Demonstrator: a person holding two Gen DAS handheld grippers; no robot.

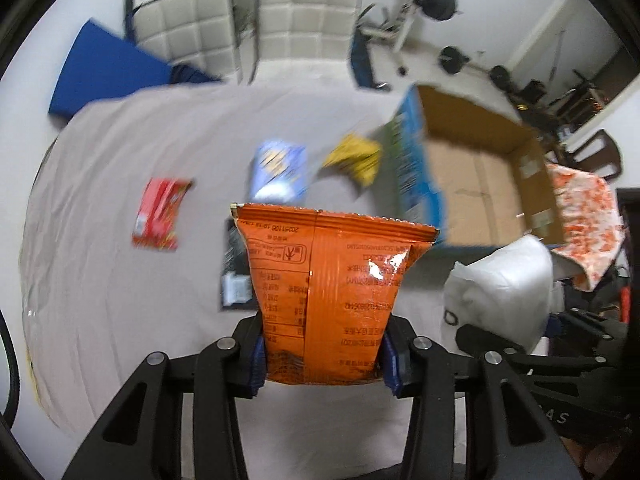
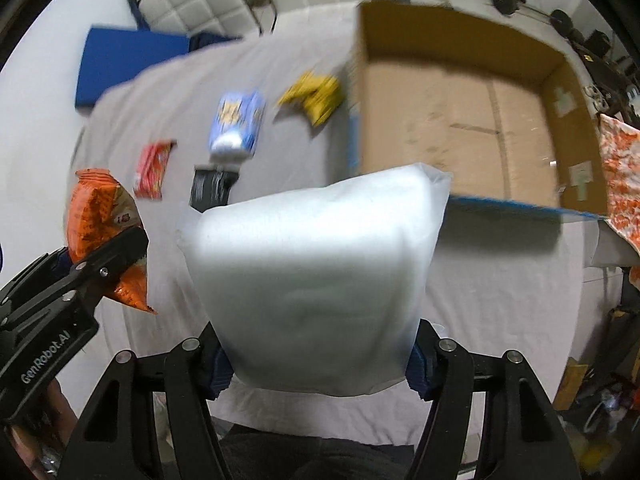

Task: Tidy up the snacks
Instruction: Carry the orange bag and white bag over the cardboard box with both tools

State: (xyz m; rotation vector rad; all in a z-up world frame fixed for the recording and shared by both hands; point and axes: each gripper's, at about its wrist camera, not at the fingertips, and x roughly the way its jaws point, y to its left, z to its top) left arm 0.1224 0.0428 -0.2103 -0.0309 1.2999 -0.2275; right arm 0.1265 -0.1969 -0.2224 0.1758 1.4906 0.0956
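Orange snack bag [image 1: 328, 296] is clamped in the L gripper [image 1: 324, 360], jaws pressed onto its lower end, bag held upright w/ the crimped top edge up and printed back panel facing the cam. Over on the R side, a white bag [image 2: 316, 280] is pinched in the R gripper [image 2: 320, 364], both blue pads [image 2: 420, 364] tight against its bottom corners. Bag is puffy, blurred, no print readable.

Both bags are held up off the table [image 1: 100, 280], which is draped w/ a pale grey cloth. In R wrist view the L gripper w/ its orange bag is seen just to the left, apart from the white one.

Cardboard box [image 2: 460, 112] sits open at the far right of the table, blue-printed outer wall, interior bare as far as can be seen. Left lying on the cloth: yellow packet [image 1: 354, 156] just beside the box wall, pale blue packet [image 1: 280, 172] near it, red packet [image 1: 160, 214] further left, dark packet [image 1: 236, 268] partly hidden behind the orange bag. All four are flat, well apart from the grippers. White padded chairs [image 1: 256, 28] are seen past the far edge.
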